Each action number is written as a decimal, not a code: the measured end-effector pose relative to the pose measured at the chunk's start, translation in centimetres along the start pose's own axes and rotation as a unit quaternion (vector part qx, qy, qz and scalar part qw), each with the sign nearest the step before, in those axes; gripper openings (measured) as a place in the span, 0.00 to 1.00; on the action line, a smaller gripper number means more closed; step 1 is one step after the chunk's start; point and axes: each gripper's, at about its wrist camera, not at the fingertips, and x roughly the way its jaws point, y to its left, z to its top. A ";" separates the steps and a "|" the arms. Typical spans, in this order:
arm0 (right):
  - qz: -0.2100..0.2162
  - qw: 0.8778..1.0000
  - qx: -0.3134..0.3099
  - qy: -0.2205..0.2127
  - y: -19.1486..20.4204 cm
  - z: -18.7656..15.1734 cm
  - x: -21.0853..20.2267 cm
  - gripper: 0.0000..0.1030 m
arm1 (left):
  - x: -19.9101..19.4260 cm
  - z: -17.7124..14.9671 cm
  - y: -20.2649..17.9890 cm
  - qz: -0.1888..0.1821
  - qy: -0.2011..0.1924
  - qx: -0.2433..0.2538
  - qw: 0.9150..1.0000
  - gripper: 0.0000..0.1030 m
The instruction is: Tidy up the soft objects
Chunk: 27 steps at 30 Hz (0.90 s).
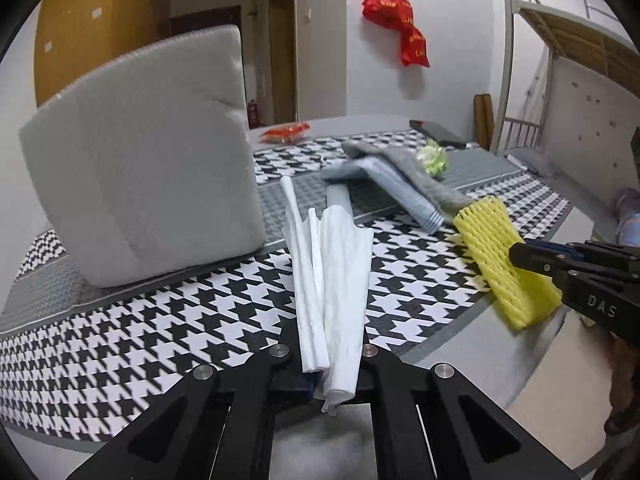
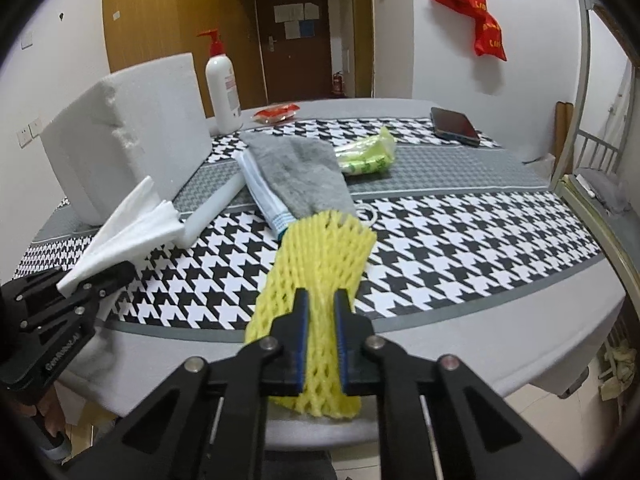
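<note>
On houndstooth cloth, left gripper jaws pinching crinkled white paper, right gripper jaws squeezing yellow foam netting.

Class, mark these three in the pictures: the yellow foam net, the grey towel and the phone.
yellow foam net [image 2: 320,264]: right wrist view, mesh ahead of the tool.
grey towel [image 2: 308,172]: right wrist view, middle of the cloth.
phone [image 2: 456,125]: right wrist view, centre of the dark screen.

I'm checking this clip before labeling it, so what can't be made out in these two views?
- Blue-striped cloth: mostly under the grey towel, both views.
- Papers on the door: too small to read, right wrist view.
- Pump bottle: hidden behind the foam block in the left wrist view.
</note>
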 end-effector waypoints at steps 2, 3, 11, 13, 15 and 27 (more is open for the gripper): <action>0.006 1.000 0.005 -0.005 -0.1 0.0 -0.5 0.14 | -1.1 0.1 0.2 -0.002 -0.008 -0.003 1.000 0.05; 0.009 1.000 0.007 -0.009 -0.1 0.1 -0.9 0.14 | -1.6 0.1 0.4 -0.002 -0.012 -0.004 1.000 0.06; 0.023 0.999 0.007 -0.044 0.4 0.8 -3.6 0.14 | -5.3 0.3 1.2 0.006 -0.047 -0.011 0.999 0.06; 0.028 0.998 0.006 -0.053 0.6 1.0 -4.2 0.14 | -6.0 0.2 1.5 0.011 -0.053 -0.013 0.998 0.05; 0.033 0.998 0.004 -0.061 0.8 1.2 -4.8 0.14 | -6.8 0.3 1.6 0.015 -0.059 -0.014 0.998 0.06; 0.072 0.990 -0.010 -0.119 1.5 2.9 -7.7 0.14 | -11.8 2.0 1.6 0.036 -0.111 -0.011 0.993 0.05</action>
